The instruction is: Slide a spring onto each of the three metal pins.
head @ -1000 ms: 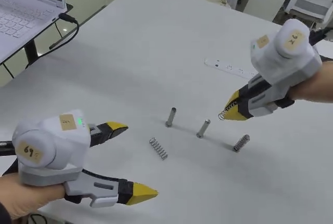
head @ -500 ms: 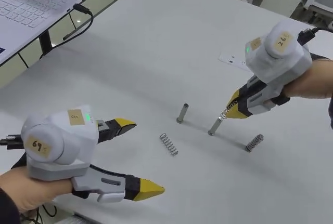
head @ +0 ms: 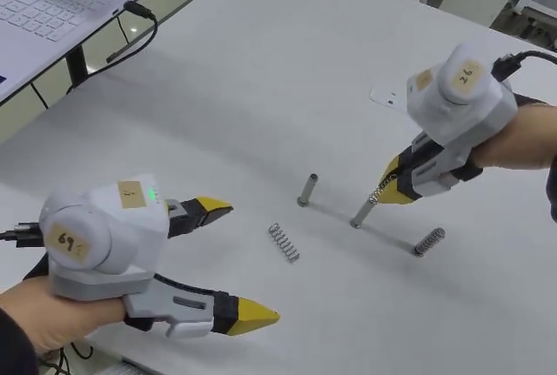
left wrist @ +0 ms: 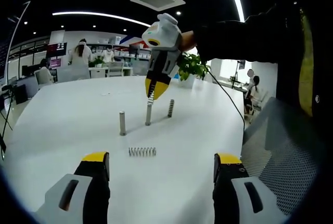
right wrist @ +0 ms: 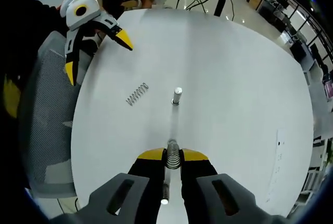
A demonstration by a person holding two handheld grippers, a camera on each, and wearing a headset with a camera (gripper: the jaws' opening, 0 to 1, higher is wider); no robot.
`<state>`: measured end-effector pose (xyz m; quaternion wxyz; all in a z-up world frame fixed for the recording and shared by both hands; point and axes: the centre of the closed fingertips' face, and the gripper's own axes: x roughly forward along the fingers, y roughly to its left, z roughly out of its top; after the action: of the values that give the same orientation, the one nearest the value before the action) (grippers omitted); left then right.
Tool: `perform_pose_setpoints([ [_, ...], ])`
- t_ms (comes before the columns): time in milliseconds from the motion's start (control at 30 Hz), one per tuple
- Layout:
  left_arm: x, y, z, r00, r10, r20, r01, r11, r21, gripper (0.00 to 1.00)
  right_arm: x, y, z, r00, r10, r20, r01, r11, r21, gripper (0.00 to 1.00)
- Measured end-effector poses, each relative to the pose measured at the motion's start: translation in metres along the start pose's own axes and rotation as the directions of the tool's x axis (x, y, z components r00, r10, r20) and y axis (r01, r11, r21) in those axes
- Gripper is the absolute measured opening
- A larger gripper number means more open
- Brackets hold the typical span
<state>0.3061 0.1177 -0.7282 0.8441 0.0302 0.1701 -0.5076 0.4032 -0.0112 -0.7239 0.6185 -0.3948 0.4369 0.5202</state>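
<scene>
1 spring (right wrist: 172,160) sits pinched in the right claw (right wrist: 173,154), per right gripper view.

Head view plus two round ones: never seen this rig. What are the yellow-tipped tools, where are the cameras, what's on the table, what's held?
No robot: a person holds a two-jaw gripper in each hand. The head view comes from a headset camera; each round view from a camera riding on one gripper, looking along its jaws. On the white table stand three metal pins: a bare pin, a middle pin, and a third pin already wearing a fitted spring. A loose spring lies flat nearby. The right gripper is shut on a held spring, close to the middle pin's top. The left gripper is open, empty.
</scene>
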Motion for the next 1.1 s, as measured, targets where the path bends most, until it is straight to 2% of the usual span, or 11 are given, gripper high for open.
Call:
perform_pose_setpoints([
  [233, -0.001, -0.001, -0.001, 1.0000, 0.000, -0.003, 0.000, 1.000, -0.001, 0.78, 0.003, 0.000, 0.000, 1.0000, 0.009, 0.001, -0.009, 1.000, 0.002, 0.08],
  [1100, -0.006, 0.003, -0.002, 1.0000, 0.004, -0.001, -0.004, 1.000, -0.010, 0.74, 0.041, 0.008, -0.007, 0.9983, 0.041, -0.042, -0.040, 0.999, 0.007, 0.08],
])
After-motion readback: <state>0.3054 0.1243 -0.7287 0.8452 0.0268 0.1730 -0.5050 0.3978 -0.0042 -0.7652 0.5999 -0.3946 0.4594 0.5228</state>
